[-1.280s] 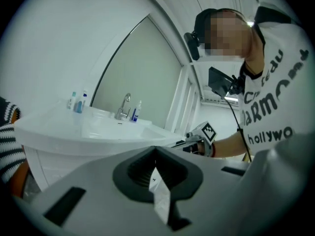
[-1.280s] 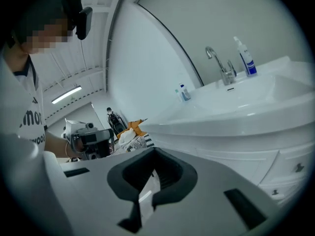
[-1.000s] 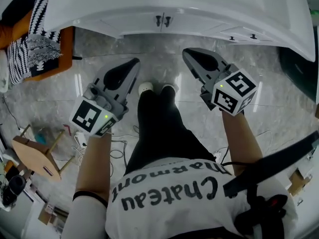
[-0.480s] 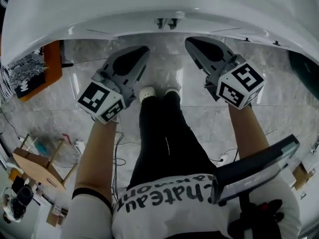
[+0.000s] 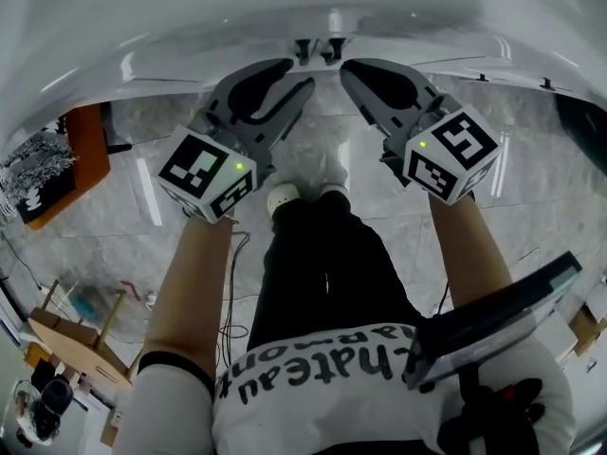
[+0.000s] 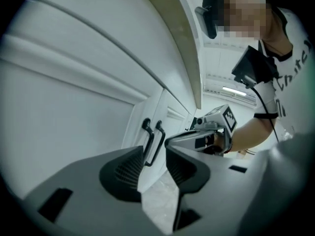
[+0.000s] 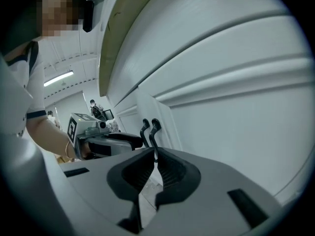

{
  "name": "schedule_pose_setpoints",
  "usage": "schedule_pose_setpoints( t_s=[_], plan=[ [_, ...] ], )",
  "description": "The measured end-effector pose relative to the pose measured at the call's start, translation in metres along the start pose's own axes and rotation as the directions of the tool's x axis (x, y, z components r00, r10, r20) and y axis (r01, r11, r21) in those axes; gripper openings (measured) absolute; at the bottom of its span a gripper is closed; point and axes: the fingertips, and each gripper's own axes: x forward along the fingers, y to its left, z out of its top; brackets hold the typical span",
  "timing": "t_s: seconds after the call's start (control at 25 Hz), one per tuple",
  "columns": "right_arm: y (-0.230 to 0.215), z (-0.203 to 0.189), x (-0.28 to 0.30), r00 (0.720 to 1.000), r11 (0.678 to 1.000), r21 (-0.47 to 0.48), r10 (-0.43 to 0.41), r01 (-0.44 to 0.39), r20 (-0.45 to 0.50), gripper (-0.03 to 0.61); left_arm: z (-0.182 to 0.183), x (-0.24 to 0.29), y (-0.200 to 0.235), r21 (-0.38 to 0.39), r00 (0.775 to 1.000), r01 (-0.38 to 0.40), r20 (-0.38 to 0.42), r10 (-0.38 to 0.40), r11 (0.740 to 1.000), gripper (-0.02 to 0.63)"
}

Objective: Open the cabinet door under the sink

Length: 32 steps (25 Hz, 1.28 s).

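Observation:
The white cabinet under the sink has two doors that meet at a pair of black handles, the left handle (image 5: 303, 49) and the right handle (image 5: 330, 49). My left gripper (image 5: 296, 76) is just short of the left handle (image 6: 147, 140). Its jaws are opening, with a narrow gap and nothing between the pads. My right gripper (image 5: 349, 67) is shut and empty, its tip (image 7: 155, 160) just below the right handle (image 7: 154, 132). Each gripper view shows the other gripper alongside, the right gripper (image 6: 206, 135) and the left gripper (image 7: 106, 141). The left door (image 6: 74, 107) and right door (image 7: 236, 107) are closed.
The countertop edge (image 5: 142, 27) overhangs the doors. My white shoes (image 5: 285, 197) stand on the marble floor close to the cabinet. An orange seat with a black-and-white cloth (image 5: 47, 173), a wooden stool (image 5: 71, 339) and floor cables (image 5: 232, 254) lie to the left. Small drawer knobs (image 5: 484, 77) are to the right.
Both grippers have come down and forward to the pair of handles. The left jaws, shut before, now stand slightly apart. The right jaws stay shut.

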Motion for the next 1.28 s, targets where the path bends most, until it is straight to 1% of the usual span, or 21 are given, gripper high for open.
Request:
schedule_pose_setpoints(
  t_s=[0.08, 0.16, 0.2, 0.24, 0.4, 0.48, 0.68, 0.76, 0.88, 0.96, 1.0, 1.04, 1.08, 1.28],
  plan=[
    [-0.003, 0.001, 0.001, 1.000, 1.000, -0.003, -0.005, 0.005, 0.016, 0.012, -0.001, 0.005, 0.000, 0.029, 1.000, 0.010, -0.009, -0.010, 1.000, 0.123],
    [-0.004, 0.000, 0.004, 1.000, 1.000, -0.008, -0.001, 0.001, 0.018, 0.037, -0.002, 0.007, 0.000, 0.049, 1.000, 0.019, -0.010, -0.019, 0.999, 0.127],
    [-0.003, -0.001, 0.006, 1.000, 1.000, -0.012, 0.003, -0.003, 0.016, 0.088, -0.002, 0.008, 0.000, 0.055, 1.000, 0.026, -0.008, -0.025, 0.998, 0.129],
    [-0.003, -0.002, 0.008, 1.000, 1.000, -0.017, 0.008, -0.007, 0.014, 0.120, -0.003, 0.010, 0.000, 0.061, 0.999, 0.032, -0.006, -0.031, 0.998, 0.129],
    [-0.003, 0.000, 0.011, 0.999, 1.000, -0.020, 0.018, -0.018, 0.031, 0.091, 0.001, 0.015, -0.001, 0.077, 0.999, 0.043, 0.003, -0.043, 0.996, 0.129],
    [-0.003, 0.002, 0.014, 0.999, 0.999, -0.030, 0.024, -0.023, 0.035, 0.087, 0.004, 0.018, 0.000, 0.089, 0.999, 0.051, 0.004, -0.051, 0.995, 0.129],
    [-0.002, 0.003, 0.017, 0.998, 0.996, -0.075, 0.051, -0.048, 0.040, 0.067, 0.005, 0.023, 0.000, 0.104, 0.995, 0.101, 0.002, -0.102, 0.989, 0.125],
    [0.000, 0.004, 0.017, 0.997, 0.992, -0.107, 0.069, -0.065, 0.041, 0.064, 0.006, 0.023, -0.001, 0.108, 0.993, 0.116, 0.004, -0.117, 0.987, 0.123],
    [0.002, 0.004, 0.017, 0.996, 0.982, -0.173, 0.080, -0.073, 0.037, 0.054, 0.006, 0.023, -0.002, 0.135, 0.991, 0.136, -0.003, -0.137, 0.982, 0.115],
    [0.002, 0.004, 0.017, 0.996, 0.979, -0.189, 0.086, -0.078, 0.035, 0.051, 0.006, 0.023, -0.002, 0.149, 0.991, 0.136, -0.006, -0.136, 0.979, 0.114],
    [0.003, 0.004, 0.017, 0.995, 0.978, -0.194, 0.088, -0.080, 0.035, 0.051, 0.006, 0.023, 0.000, 0.151, 0.992, 0.127, -0.004, -0.128, 0.980, 0.099],
    [0.003, 0.004, 0.017, 0.995, 0.977, -0.199, 0.090, -0.081, 0.035, 0.049, 0.006, 0.023, 0.002, 0.151, 0.993, 0.116, 0.001, -0.117, 0.982, 0.055],
    [0.003, 0.004, 0.017, 0.995, 0.975, -0.205, 0.092, -0.083, 0.035, 0.048, 0.006, 0.022, 0.004, 0.151, 0.994, 0.106, 0.005, -0.108, 0.983, 0.031],
    [0.008, 0.002, 0.015, 0.993, 0.973, -0.207, 0.114, -0.106, 0.027, 0.046, 0.006, 0.019, 0.004, 0.178, 0.995, 0.096, -0.005, -0.096, 0.979, 0.031]
  ],
)
